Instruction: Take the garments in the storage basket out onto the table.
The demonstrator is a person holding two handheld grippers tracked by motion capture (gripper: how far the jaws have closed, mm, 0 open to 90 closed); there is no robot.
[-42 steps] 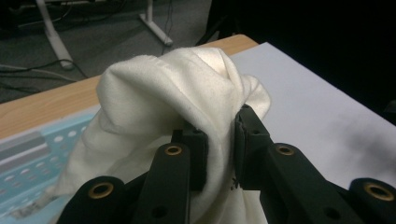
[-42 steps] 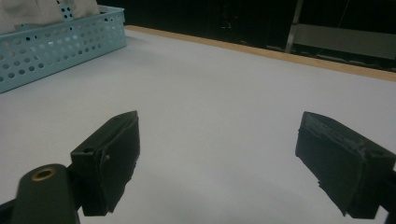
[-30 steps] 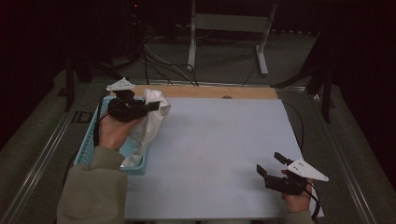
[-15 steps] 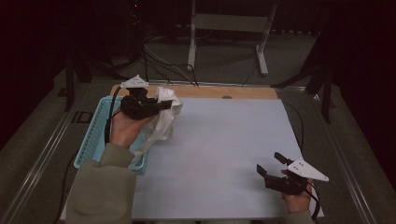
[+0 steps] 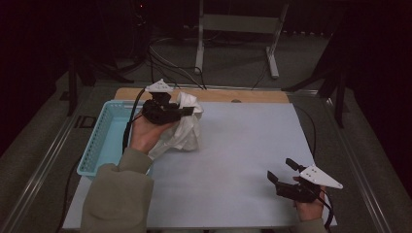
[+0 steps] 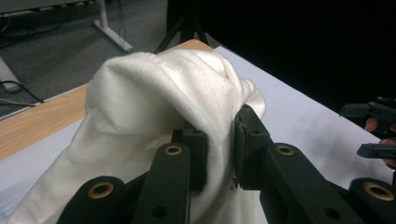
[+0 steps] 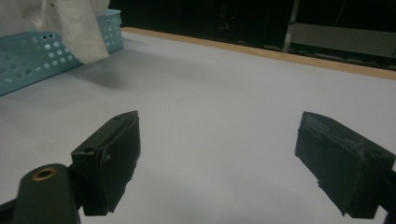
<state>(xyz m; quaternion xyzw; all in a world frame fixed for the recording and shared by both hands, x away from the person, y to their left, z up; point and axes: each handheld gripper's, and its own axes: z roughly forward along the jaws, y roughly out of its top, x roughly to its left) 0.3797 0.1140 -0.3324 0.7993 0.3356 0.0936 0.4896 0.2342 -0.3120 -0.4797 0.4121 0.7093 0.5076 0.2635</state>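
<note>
A cream-white cloth [image 5: 183, 130] hangs bunched in the air just right of the light-blue basket [image 5: 99, 141]; its lower folds reach the white table sheet [image 5: 233, 145]. My left gripper [image 5: 190, 111] is shut on the cloth's upper fold. In the left gripper view the cloth [image 6: 154, 107] is pinched between the two black jaws of the left gripper [image 6: 219, 144]. My right gripper [image 5: 281, 171] rests low over the sheet's front right, jaws wide apart and empty. The right gripper [image 7: 219, 154] view shows bare sheet between its jaws, with the cloth [image 7: 70, 28] and basket [image 7: 32, 60] far left.
A wooden table edge [image 5: 252, 96] runs along the back of the sheet. Behind it stand a metal frame's legs [image 5: 233, 43] and cables [image 5: 165, 53] on the floor. Dark stands flank the table at left [image 5: 77, 73] and right [image 5: 340, 82].
My left gripper has carried the cloth up and rightward, out of the basket and over the sheet's left edge. The right gripper has stayed in place, open.
</note>
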